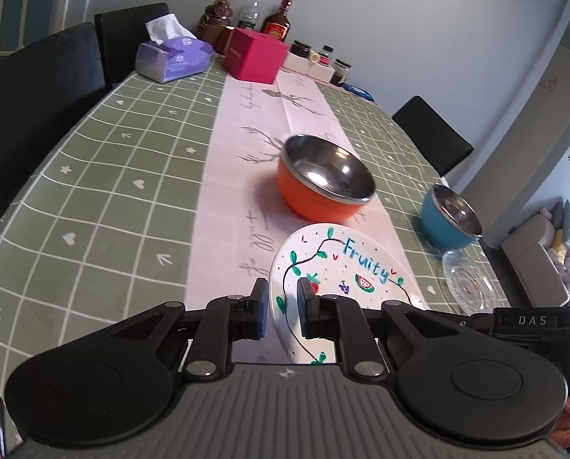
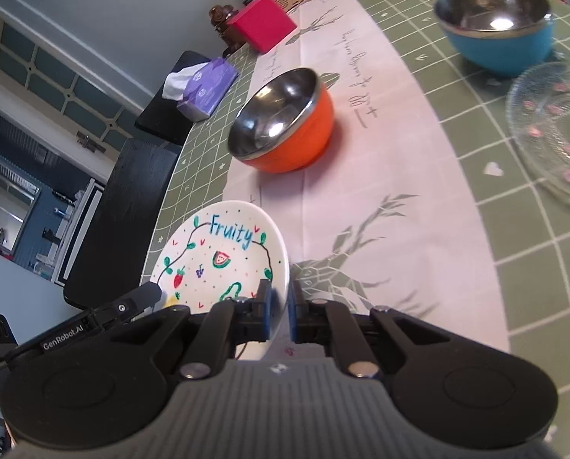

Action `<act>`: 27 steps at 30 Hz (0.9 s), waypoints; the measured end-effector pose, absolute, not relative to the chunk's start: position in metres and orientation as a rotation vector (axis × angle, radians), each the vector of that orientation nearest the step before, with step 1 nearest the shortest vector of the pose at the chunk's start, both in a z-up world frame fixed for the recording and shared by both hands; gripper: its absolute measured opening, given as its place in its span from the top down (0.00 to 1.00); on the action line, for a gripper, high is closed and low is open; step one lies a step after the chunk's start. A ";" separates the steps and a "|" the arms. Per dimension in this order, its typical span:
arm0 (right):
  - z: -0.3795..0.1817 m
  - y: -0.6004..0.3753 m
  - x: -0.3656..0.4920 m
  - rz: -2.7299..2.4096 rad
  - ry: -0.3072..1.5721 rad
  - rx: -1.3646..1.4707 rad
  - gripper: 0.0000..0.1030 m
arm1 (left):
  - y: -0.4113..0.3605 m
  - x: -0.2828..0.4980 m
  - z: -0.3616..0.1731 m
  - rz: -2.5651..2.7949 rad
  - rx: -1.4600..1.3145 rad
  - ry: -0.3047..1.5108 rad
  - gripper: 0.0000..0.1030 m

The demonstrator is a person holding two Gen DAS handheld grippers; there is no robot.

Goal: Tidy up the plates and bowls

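A white "Fruity" plate (image 1: 346, 267) with painted fruit is held above the table, tilted. My left gripper (image 1: 283, 308) is shut on its left rim. My right gripper (image 2: 279, 315) is shut on its right rim; the plate also shows in the right wrist view (image 2: 223, 256). An orange bowl (image 1: 323, 179) with a steel inside stands on the white runner just beyond the plate, also in the right wrist view (image 2: 285, 122). A blue bowl (image 1: 449, 218) stands to the right, also in the right wrist view (image 2: 495, 23). A clear glass plate (image 1: 468, 279) lies near it, also in the right wrist view (image 2: 552, 130).
The green checked tablecloth (image 1: 112, 176) has a white runner (image 1: 227, 176) down its middle. At the far end stand a purple tissue box (image 1: 173, 57), a pink box (image 1: 254, 53), bottles (image 1: 277, 19) and jars. Black chairs (image 1: 36, 88) line the left side; another chair (image 1: 434, 134) stands on the right.
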State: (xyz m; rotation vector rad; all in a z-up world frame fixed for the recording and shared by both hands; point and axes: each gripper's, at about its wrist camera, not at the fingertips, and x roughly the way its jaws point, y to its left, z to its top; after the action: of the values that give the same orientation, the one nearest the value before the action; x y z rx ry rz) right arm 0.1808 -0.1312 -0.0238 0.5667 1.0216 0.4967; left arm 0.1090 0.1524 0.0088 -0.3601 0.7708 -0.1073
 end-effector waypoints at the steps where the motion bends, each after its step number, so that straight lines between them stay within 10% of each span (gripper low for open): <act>1: -0.022 -0.135 0.177 0.490 1.017 0.566 0.94 | 0.148 0.106 0.009 -0.114 -0.359 0.774 0.83; 27: -0.042 -0.165 0.113 0.435 1.051 0.461 0.94 | 0.106 0.057 -0.023 -0.128 -0.331 0.942 0.83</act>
State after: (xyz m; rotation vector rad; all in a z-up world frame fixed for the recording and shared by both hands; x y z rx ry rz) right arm 0.1125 -0.1651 -0.0417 0.4610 1.0512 0.4346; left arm 0.0572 0.1059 -0.0231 -0.3313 0.9419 -0.1283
